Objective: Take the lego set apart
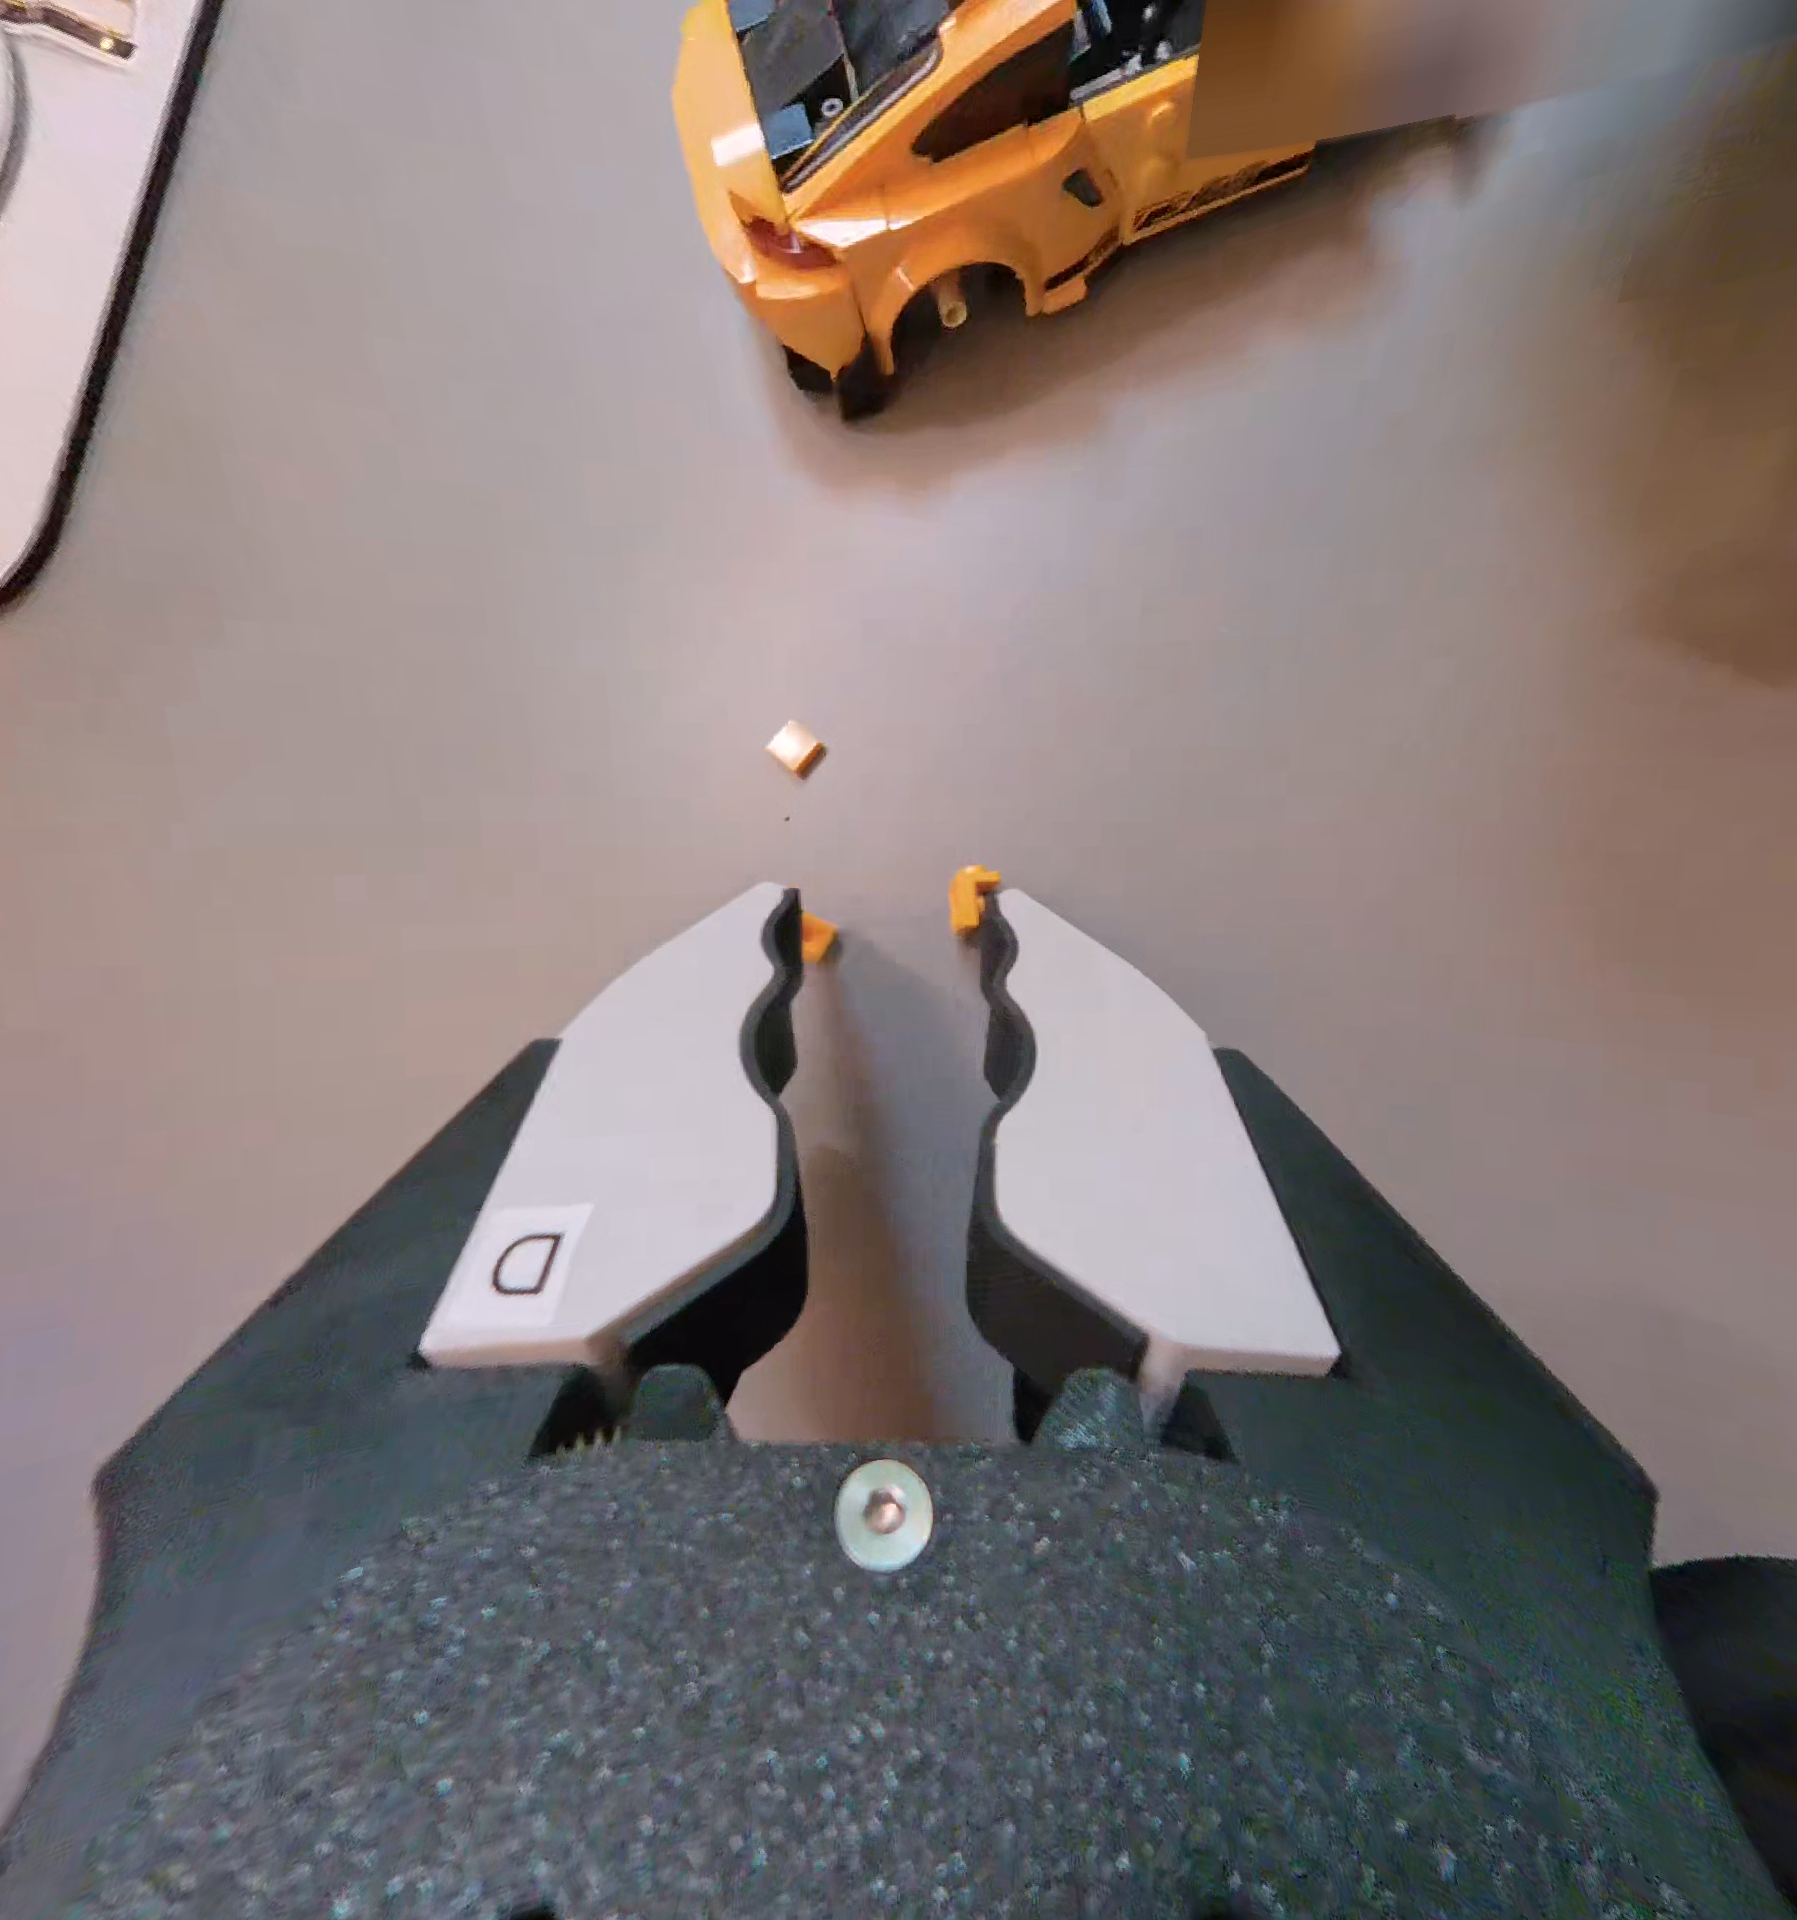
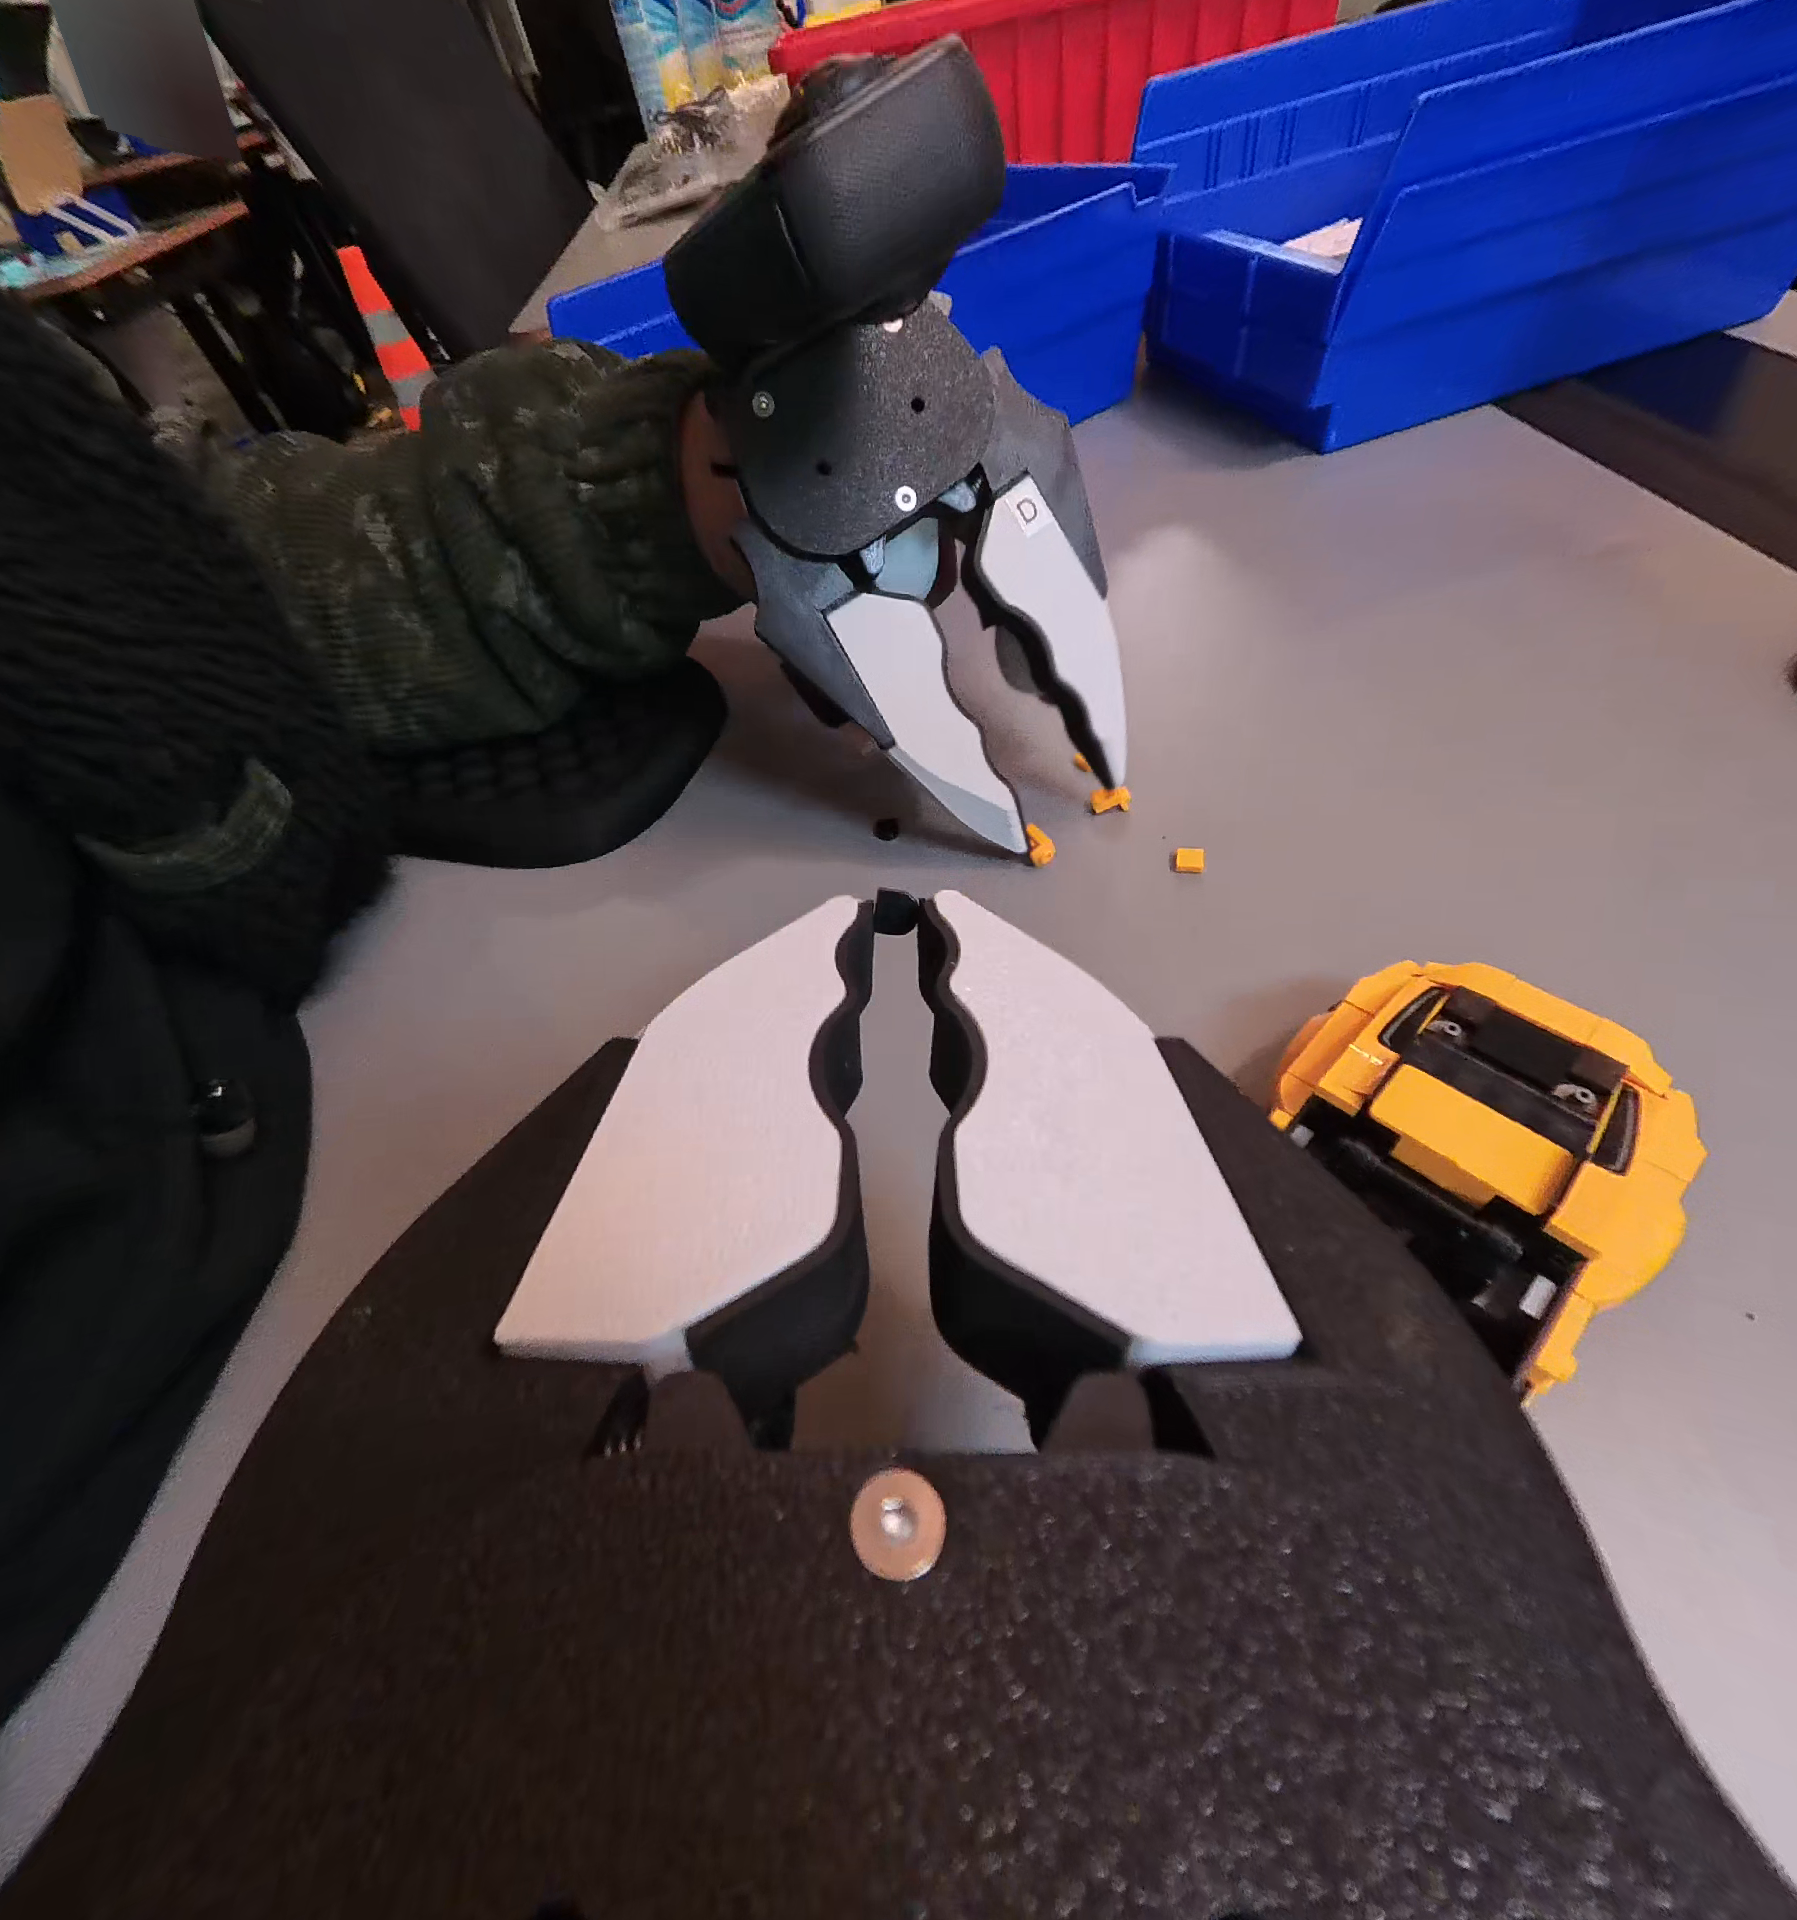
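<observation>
The yellow lego car [image 1: 935, 177] lies on the grey table at the top of the left wrist view, with no wheel in its near arch; it also shows at the right of the right wrist view [image 2: 1486, 1153]. My left gripper [image 1: 889, 914] is open with its tips down on the table, and two small yellow pieces [image 1: 819, 938] [image 1: 970, 896] lie at its fingertips. A third small yellow tile [image 1: 796, 747] lies just beyond. The left gripper also shows in the right wrist view [image 2: 1065, 821]. My right gripper [image 2: 896, 914] is shut on a small black lego piece [image 2: 895, 913].
A white board with a dark edge [image 1: 32, 343] lies at the far left. Blue bins [image 2: 1476, 239] and a red bin [image 2: 1060, 73] stand at the back of the table. A person's sleeved arm [image 2: 406, 582] rests on the table. A tiny black piece [image 2: 885, 828] lies near the left gripper. Left tips to right tips: about 15 centimetres.
</observation>
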A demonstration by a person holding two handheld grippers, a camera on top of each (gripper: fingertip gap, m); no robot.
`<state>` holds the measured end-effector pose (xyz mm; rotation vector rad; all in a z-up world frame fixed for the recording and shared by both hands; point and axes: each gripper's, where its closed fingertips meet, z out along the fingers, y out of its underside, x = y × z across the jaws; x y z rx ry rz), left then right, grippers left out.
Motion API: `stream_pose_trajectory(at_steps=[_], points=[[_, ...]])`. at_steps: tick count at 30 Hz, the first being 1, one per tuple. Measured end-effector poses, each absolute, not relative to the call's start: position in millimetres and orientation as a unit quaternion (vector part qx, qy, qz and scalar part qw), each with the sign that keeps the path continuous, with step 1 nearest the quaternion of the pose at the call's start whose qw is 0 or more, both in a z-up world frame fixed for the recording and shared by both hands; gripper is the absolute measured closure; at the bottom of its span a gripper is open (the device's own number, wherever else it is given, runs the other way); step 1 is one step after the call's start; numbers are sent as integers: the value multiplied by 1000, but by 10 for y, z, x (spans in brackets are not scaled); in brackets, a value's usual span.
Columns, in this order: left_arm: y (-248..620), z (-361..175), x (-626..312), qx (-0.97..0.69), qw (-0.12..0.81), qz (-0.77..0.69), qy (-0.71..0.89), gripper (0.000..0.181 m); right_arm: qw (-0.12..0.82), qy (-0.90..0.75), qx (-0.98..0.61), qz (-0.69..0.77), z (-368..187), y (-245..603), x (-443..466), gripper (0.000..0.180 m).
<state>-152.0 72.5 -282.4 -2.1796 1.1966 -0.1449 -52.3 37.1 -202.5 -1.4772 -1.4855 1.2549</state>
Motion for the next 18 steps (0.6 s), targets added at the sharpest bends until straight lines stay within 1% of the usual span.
stream_pose_trajectory(at_steps=[4,8,11,14,15,18], points=[[758,-2721,-1608,-828,340,-59,442,146,342,-568,-576,478,-2052,406,-516,172],[754,-2832,-1773,-838,313,-23,446,146,340,-570,-579,474,-2084,406,-524,172],[729,-2854,-1784,-841,305,-30,445,146,337,-572,-581,472,-2103,403,-525,172],[653,-2859,-1775,-843,293,-56,447,139,335,-571,-582,472,-2110,403,-525,172],[654,-2855,-1787,-844,294,-56,445,135,334,-571,-583,472,-2114,403,-526,172],[664,-2743,-1700,-832,324,-85,442,137,337,-569,-583,472,-2107,411,-527,172]])
